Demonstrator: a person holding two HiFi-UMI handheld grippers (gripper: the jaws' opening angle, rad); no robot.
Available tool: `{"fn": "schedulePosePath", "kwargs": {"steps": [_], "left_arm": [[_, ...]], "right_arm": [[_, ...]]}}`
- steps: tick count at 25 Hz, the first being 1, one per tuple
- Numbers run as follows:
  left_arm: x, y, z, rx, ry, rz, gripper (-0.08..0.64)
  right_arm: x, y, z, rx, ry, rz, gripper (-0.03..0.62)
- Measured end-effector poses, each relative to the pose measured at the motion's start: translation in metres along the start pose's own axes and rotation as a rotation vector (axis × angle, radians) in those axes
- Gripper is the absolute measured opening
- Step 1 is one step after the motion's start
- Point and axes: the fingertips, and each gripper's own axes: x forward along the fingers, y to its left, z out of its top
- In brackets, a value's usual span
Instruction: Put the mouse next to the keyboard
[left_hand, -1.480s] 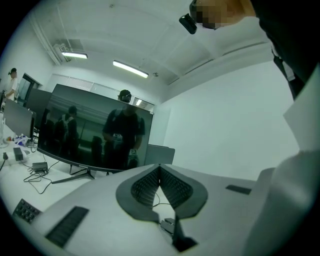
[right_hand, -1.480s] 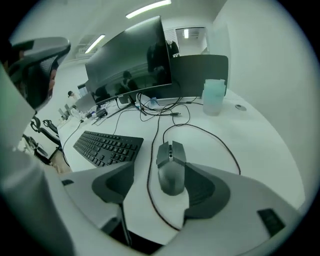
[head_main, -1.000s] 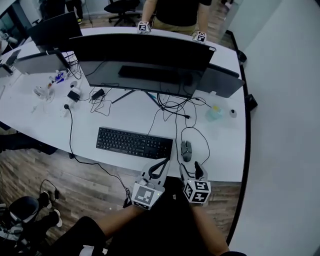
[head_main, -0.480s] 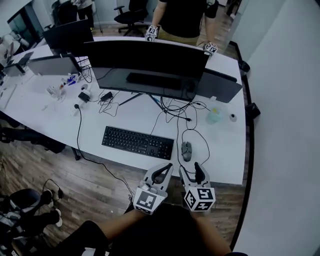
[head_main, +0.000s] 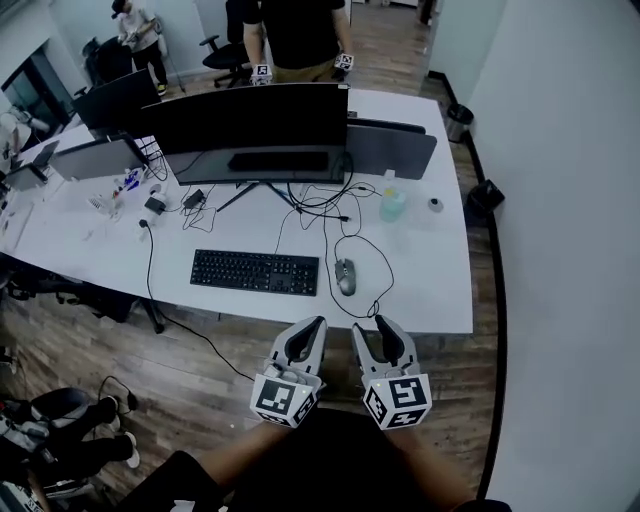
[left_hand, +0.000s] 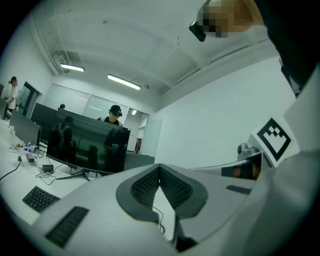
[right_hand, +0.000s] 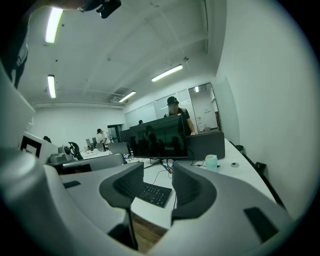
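1. The left gripper has its dark ribbed pads pressed together at the tips, with nothing between them
2. The right gripper has its grey jaws apart and closing, with nothing between them
3. Each gripper carries a cube printed with bold black-and-white square markers, the only print that can be made out
4. The mouse, dark, rounded and smooth, lies on the white table ahead of both grippers, well apart from them, and its thin cable loops away
5. The keyboard, flat, black and rectangular, lies ahead and left of the left gripper, with its right end just beside the mouse
6. A wide dark monitor stands farther ahead
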Motion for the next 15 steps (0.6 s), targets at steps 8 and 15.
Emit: {"fn": "schedulePosePath", "kwargs": {"steps": [8, 15], "left_arm": [[-0.036, -0.084, 0.0, 0.038, 0.02, -0.056, 0.003], [-0.078, -0.124, 0.005, 0.068, 0.044, -0.046, 0.003]], "right_arm": [[-0.087, 0.001, 0.019, -0.033, -0.096, -0.019, 0.052], [-0.139, 0.025, 0.007, -0.014, -0.144, 0.028, 0.029]]}}
